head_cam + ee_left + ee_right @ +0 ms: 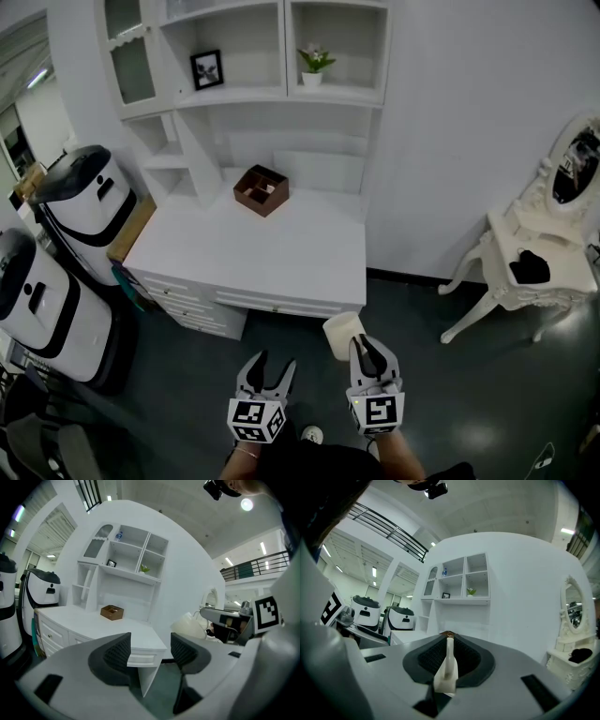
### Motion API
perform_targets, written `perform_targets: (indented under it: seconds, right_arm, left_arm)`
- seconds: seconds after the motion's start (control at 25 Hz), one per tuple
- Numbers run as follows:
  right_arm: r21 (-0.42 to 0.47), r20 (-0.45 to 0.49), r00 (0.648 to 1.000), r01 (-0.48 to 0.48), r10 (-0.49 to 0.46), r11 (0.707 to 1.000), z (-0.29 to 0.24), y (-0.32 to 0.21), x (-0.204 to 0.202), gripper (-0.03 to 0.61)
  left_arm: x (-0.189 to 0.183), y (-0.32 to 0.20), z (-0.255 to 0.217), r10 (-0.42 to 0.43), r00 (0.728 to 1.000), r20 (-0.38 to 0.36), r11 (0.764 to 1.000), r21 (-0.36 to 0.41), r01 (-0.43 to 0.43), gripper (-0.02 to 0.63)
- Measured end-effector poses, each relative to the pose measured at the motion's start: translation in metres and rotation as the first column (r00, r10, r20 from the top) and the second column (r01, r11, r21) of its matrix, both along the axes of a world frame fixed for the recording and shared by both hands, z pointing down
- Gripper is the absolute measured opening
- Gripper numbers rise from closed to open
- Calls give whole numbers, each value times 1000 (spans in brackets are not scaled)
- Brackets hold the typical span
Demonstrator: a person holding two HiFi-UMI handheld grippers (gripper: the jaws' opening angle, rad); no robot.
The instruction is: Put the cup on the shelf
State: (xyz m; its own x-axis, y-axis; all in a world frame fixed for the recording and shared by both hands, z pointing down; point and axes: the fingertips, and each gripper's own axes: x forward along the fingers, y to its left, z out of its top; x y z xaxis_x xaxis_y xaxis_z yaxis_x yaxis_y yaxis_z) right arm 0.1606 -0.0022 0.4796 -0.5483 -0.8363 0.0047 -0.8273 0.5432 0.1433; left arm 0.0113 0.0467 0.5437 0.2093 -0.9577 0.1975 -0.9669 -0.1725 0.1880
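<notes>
A cream cup (342, 335) hangs over the dark floor in front of the white desk (309, 272), and my right gripper (362, 347) is shut on it. In the right gripper view only a thin cream edge of the cup (448, 665) shows, pinched between the dark pads. The left gripper view shows the cup (190, 625) off to the right. My left gripper (270, 367) is beside the right one, open with nothing between its fingers (112, 656). The white shelf unit (281, 94) stands on the desk, far ahead of both grippers.
On the desk sits a brown wooden box (261, 189). The shelf holds a small picture frame (206, 68) and a potted plant (314, 61). Two white machines (84, 202) stand at the left, and a white vanity table (534, 262) at the right.
</notes>
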Motion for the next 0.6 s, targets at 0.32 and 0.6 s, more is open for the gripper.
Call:
perform_targets:
  seconds: [0.32,0.6]
  right_arm:
    - [5,-4,999,-52,52,999,5,-38,-8,57]
    - [15,3,994,-111,111,994,-9,-107,-30,55]
  left_arm:
    - [-11,-49,8,53,999,-3,999,-1,-53,253]
    - [-35,-125,0,103,995,-13,994,25,-102,253]
